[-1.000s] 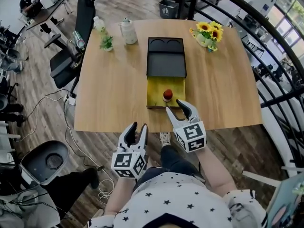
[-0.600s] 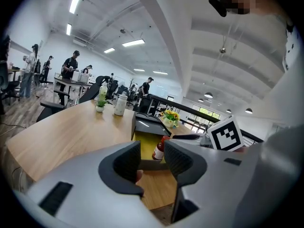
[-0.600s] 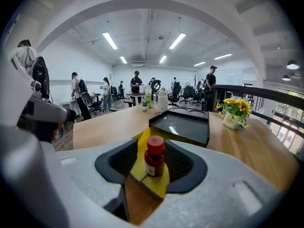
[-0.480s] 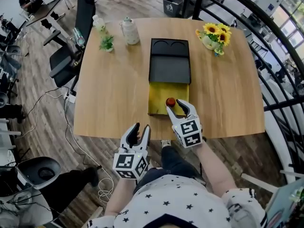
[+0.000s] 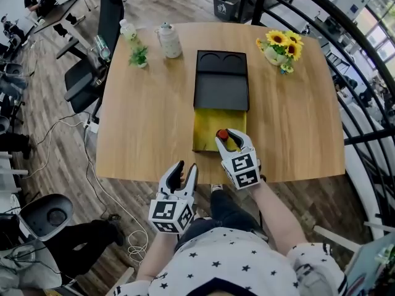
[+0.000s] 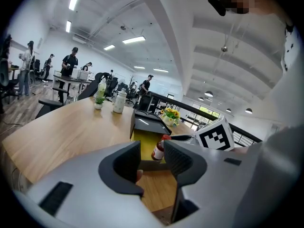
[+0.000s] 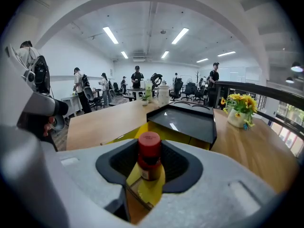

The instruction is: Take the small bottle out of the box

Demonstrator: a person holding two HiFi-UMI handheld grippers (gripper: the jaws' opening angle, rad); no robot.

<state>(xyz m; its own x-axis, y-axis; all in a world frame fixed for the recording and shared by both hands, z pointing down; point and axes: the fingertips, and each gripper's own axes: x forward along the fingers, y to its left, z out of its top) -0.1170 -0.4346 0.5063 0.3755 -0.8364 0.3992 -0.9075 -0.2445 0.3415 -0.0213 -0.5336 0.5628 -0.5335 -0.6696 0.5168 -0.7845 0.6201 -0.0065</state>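
On the desk (image 5: 148, 122), the box's (image 5: 222, 79) yellow drawer (image 5: 205, 131) stands open. The right gripper (image 5: 226, 134) reaches into it, its fingers (image 5: 242, 139) having just been closing, with the red-capped bottle (image 5: 221, 134) between them. The left gripper (image 5: 183, 172) hangs beyond the desk's near edge.

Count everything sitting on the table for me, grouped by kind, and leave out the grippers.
bottles: 2, the small bottle and a clear bottle
white jug: 1
plants: 2, the sunflowers and a green plant
box: 1
total: 6
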